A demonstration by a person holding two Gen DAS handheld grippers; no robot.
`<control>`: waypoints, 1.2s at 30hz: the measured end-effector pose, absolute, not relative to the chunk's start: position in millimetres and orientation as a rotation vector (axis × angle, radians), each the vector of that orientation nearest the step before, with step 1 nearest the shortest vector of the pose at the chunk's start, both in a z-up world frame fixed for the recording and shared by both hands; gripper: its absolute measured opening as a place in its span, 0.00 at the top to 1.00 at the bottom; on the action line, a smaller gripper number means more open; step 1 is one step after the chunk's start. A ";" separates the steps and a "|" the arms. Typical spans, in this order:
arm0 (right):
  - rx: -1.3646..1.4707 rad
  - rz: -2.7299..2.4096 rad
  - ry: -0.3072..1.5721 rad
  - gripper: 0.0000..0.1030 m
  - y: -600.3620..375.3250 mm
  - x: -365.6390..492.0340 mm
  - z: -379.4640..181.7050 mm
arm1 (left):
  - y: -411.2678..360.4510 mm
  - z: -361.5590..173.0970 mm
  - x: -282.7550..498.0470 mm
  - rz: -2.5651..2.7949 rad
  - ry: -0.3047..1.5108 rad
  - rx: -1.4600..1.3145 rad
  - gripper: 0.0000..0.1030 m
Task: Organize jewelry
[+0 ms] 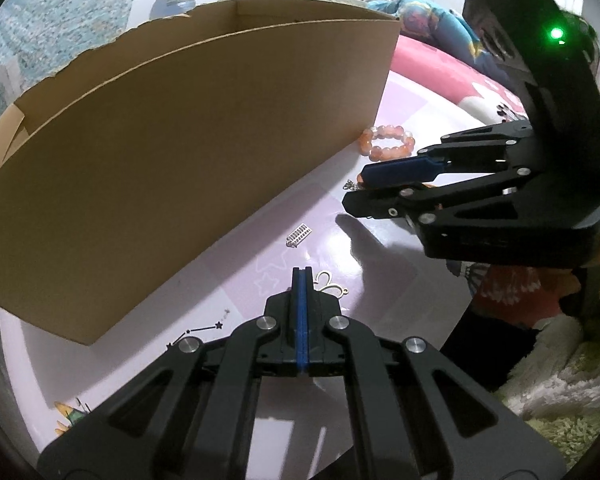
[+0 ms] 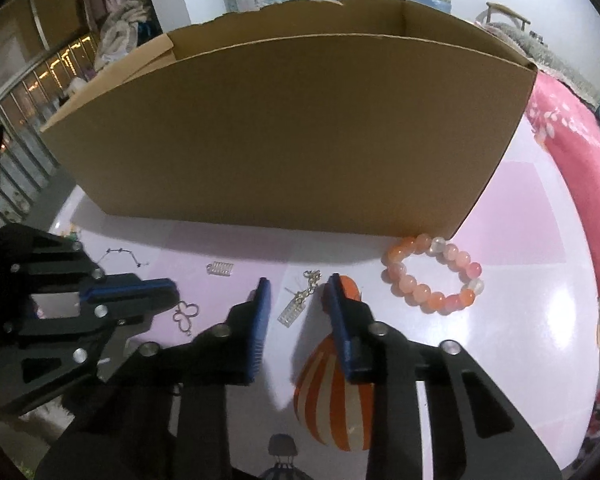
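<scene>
the left gripper (image 1: 302, 280) is filling the bottom of its own view, its two blue-lined fingers pressing flat together with nothing showing between them. just past its tip, at about 1 o'clock, a butterfly-shaped charm (image 1: 332, 283) is lying on the pale lilac tabletop (image 1: 236, 280). further out at 12 o'clock a small silver ribbed clasp (image 1: 299, 235) is resting alone on the surface.

the right gripper (image 2: 298, 292) is standing wide apart in its own view, its blue pads (image 2: 262, 312) flanking a silver pendant on a short chain (image 2: 298, 302) without touching it; the pendant is lying flat on the table between the fingers, slanting toward 1 o'clock. seen from the left wrist, this gripper is reaching in from 3 o'clock with its tips low over the table.

a bracelet of peach and orange beads (image 2: 434, 274) is sitting at 2 o'clock from the right gripper, its far edge just beside the lower right corner of a large open cardboard box (image 2: 284, 128). the box is taking up the whole 12 o'clock stretch of both views, its interior hidden behind the near wall.

an orange-and-white striped balloon print (image 2: 328, 392) is showing on the tabletop under the right fingers. a pink patterned blanket (image 2: 568, 144) is lying off the table edge at 3 o'clock.
</scene>
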State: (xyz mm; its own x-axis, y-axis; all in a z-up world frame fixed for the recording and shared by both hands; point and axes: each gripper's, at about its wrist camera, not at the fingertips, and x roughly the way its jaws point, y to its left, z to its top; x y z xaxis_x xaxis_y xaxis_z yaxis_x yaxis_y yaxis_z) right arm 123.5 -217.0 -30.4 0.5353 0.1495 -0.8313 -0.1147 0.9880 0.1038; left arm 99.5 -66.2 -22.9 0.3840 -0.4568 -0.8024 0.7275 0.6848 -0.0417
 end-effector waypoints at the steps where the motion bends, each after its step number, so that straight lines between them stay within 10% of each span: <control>1: 0.033 0.153 0.994 0.78 -216.7 124.5 -30.1 | -65.4 -22.7 98.8 -0.773 0.894 0.341 1.00; 8: 0.061 0.132 1.014 0.96 -218.7 132.1 -29.7 | -62.0 -19.1 92.7 -0.766 0.876 0.316 1.00; 20: 0.248 0.163 0.940 0.97 -244.9 117.9 -10.3 | -54.0 -16.5 87.3 -0.773 0.892 0.267 0.72; 36: 0.324 0.191 0.923 0.97 -258.1 101.1 -10.9 | -81.0 -26.4 93.1 -0.812 0.905 0.438 0.72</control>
State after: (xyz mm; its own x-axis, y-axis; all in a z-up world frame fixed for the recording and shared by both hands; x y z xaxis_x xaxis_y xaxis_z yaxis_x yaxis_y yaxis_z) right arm 101.1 -258.1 -10.9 0.5916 0.2984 -0.7489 -0.0237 0.9350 0.3538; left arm 93.1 -81.0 -26.4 0.3578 -0.4324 -0.8277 0.7764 0.6302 0.0064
